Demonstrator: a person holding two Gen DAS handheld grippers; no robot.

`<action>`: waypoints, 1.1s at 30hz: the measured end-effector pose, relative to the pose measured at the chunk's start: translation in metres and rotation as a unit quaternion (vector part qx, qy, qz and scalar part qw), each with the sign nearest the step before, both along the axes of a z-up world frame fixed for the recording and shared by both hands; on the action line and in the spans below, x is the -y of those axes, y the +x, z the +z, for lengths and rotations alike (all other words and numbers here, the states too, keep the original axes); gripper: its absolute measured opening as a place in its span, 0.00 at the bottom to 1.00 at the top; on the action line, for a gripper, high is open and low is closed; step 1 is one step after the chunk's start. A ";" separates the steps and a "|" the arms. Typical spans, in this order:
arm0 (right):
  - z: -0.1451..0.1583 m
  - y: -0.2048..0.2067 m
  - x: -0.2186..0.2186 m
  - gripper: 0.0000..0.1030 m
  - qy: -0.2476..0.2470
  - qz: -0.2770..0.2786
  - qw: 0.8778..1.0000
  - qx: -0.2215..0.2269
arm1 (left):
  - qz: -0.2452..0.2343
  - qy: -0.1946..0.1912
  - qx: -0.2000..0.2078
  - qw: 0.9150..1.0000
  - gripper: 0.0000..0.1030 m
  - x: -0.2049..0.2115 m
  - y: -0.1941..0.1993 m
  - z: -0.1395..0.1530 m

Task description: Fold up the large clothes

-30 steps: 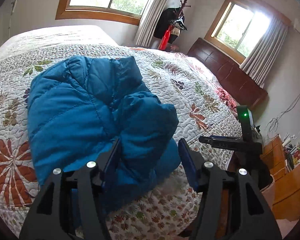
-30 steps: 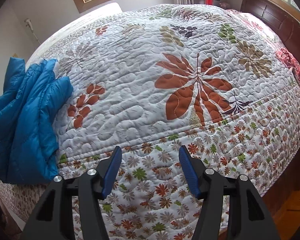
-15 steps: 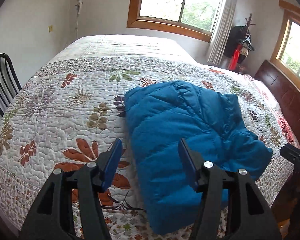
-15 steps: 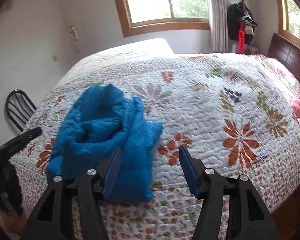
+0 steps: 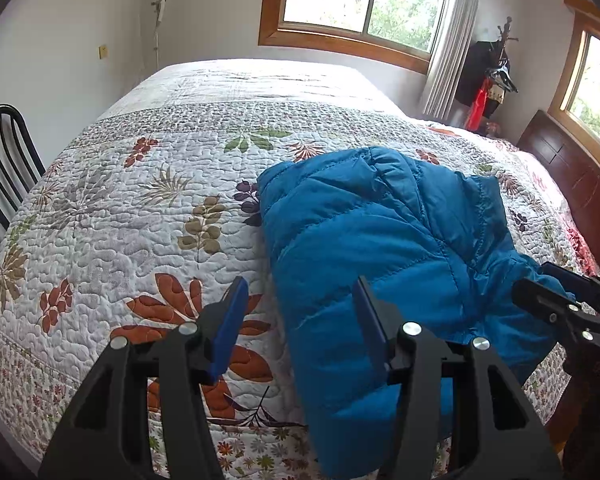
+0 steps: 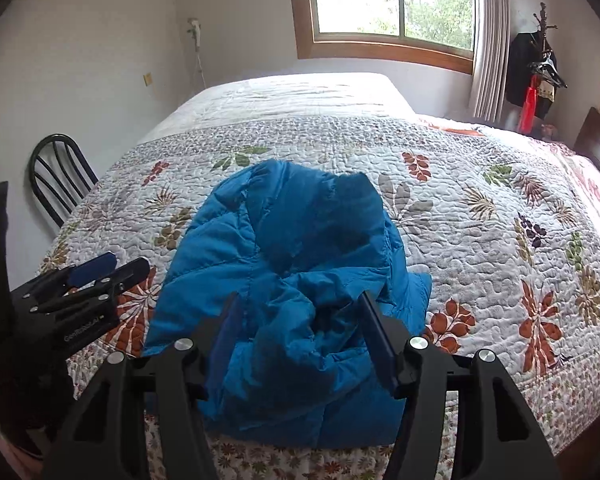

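On the near part of the bed (image 5: 148, 216), over the quilted leaf-patterned bedspread (image 6: 480, 240), lies a blue puffer jacket (image 5: 380, 248), roughly bunched into a thick bundle. Its near end hangs a little over the bed's front edge, and its far end reaches toward the middle of the bedspread. The side of the jacket toward the headboard (image 5: 572, 176) is crumpled into loose folds, while the other side is smoother and shows straight quilted seams.

The left gripper (image 5: 300, 328) hangs above the jacket's near corner, on the side away from the headboard. Its blue fingers (image 5: 230, 324) stand apart and are closing slightly; one is seen against the bedspread, the other against the jacket, and neither presses on the fabric. It grasps nothing.

The right gripper (image 6: 304, 332) hovers over the jacket's crumpled near end, on the headboard side. Its fingers (image 6: 374, 332) are spread to either side of the rumpled folds as seen from its own camera, with no sign of pinched cloth, so it too is released.

Each gripper appears at the edge of the other's view, both just off the jacket's near end.

Beyond the jacket, past the far side of the bed, a wood-framed window (image 6: 392, 4) with a pale curtain (image 6: 488, 40) lets in daylight. A black metal chair (image 6: 56, 184) stands beside the bed on the side away from the headboard, and a coat stand (image 6: 536, 64) with dark clothes occupies the corner near the headboard.
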State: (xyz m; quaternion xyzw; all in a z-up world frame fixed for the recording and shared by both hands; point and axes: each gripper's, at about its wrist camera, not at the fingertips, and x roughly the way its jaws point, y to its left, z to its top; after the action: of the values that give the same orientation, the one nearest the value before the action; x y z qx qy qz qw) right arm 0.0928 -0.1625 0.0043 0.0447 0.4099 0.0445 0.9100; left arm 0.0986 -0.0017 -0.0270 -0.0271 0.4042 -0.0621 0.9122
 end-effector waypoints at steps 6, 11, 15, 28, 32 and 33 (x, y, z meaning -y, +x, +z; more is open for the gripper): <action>-0.030 0.014 0.009 0.57 -0.003 -0.020 0.999 -0.038 | -0.015 0.003 -0.021 1.000 0.51 0.008 0.009 -0.021; -0.050 0.018 0.016 0.55 0.013 -0.016 0.998 -0.051 | -0.021 0.005 -0.022 1.000 0.50 0.013 0.010 -0.030; -0.059 0.018 0.021 0.40 0.045 -0.002 0.998 -0.054 | -0.025 -0.001 -0.027 0.999 0.50 0.015 0.009 -0.035; -0.009 -0.036 0.049 0.17 0.087 0.006 0.996 0.024 | -0.075 -0.043 -0.001 0.996 0.43 0.036 -0.008 -0.007; -0.040 -0.033 0.073 0.18 0.109 -0.022 0.994 -0.016 | -0.106 -0.042 -0.035 0.993 0.44 0.061 -0.002 -0.026; -0.053 -0.031 0.079 0.19 0.123 -0.026 0.992 -0.028 | -0.109 -0.033 -0.033 0.993 0.46 0.066 -0.001 -0.030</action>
State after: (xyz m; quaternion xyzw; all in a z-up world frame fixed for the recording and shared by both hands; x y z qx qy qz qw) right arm 0.0621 -0.2419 -0.0484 0.1680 0.4252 0.0697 0.8866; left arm 0.0975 -0.0679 -0.0573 -0.0153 0.4323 -0.1736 0.8847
